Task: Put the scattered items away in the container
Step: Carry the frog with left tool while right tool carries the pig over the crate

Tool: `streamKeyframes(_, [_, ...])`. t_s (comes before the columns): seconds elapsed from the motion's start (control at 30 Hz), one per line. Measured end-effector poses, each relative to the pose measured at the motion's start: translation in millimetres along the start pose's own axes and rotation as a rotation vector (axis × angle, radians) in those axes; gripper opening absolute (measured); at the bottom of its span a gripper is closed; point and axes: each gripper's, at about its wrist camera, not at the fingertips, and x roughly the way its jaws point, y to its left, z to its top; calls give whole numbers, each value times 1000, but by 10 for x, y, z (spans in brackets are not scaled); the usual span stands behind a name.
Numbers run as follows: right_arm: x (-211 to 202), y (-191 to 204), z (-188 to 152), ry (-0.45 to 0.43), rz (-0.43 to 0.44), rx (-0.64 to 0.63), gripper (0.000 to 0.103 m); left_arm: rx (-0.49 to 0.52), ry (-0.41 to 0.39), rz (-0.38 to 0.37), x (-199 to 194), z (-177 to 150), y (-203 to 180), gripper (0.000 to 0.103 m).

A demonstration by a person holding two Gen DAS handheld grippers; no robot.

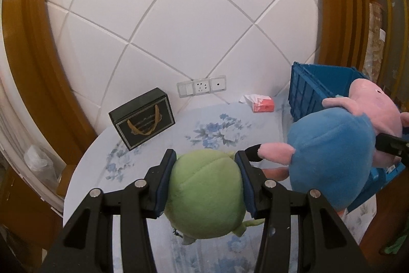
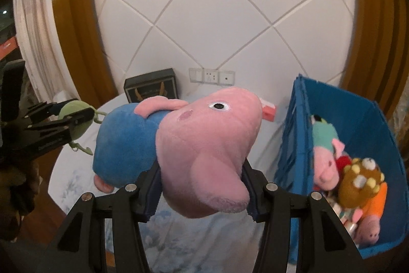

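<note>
With our right claw [image 2: 202, 186] clamped on the pig toy [image 2: 199, 145] just left of the blue bin [image 2: 368, 119], we sit nearer it than our left claw [image 1: 204, 183], clamped on the green toy [image 1: 204, 196]

I had the left gripper [image 1: 205, 165] clamped on the green plush [image 1: 204, 196], pitched downward, right gripper [image 2: 202, 186] pinching the pig plush [image 2: 199, 152] by its head, also angled down, both raised side by side

Crate [image 2: 358, 119] on bed [image 1: 194, 124] at right holding plush toys [image 2: 329, 165], gift box [image 1: 143, 118] left against headboard [image 1: 179, 30], tissue pack [image 1: 263, 106] between
</note>
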Motion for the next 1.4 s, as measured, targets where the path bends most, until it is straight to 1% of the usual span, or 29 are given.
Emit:
streamKeyframes(0.27, [-190, -477, 12, -31, -4, -6, 53, 26, -40, 14, -81, 275, -515, 46])
streamKeyframes(0.57, [-403, -1059, -5, -58, -46, 21, 53, 72, -63, -21, -20, 564, -1186, 47])
streamKeyframes(0.67, [-478, -1273, 3, -67, -71, 43, 53, 92, -66, -55, 36, 669, -1403, 46])
streamKeyframes(0.77, [-543, -1487, 2, -73, -102, 70, 53, 138, -80, -80, 107, 786, -1696, 46])
streamKeyframes(1.1, [-768, -2145, -89, -84, -223, 156, 53, 244, -113, -213, 341, 1218, -2667, 47])
streamKeyframes(1.23, [-856, -2430, -104, -89, -276, 188, 53, 281, -123, -268, 414, 1351, -3026, 47])
streamKeyframes(1.4, [-900, -2759, -60, -89, -311, 236, 53, 329, -124, -325, 504, 1439, -3432, 47])
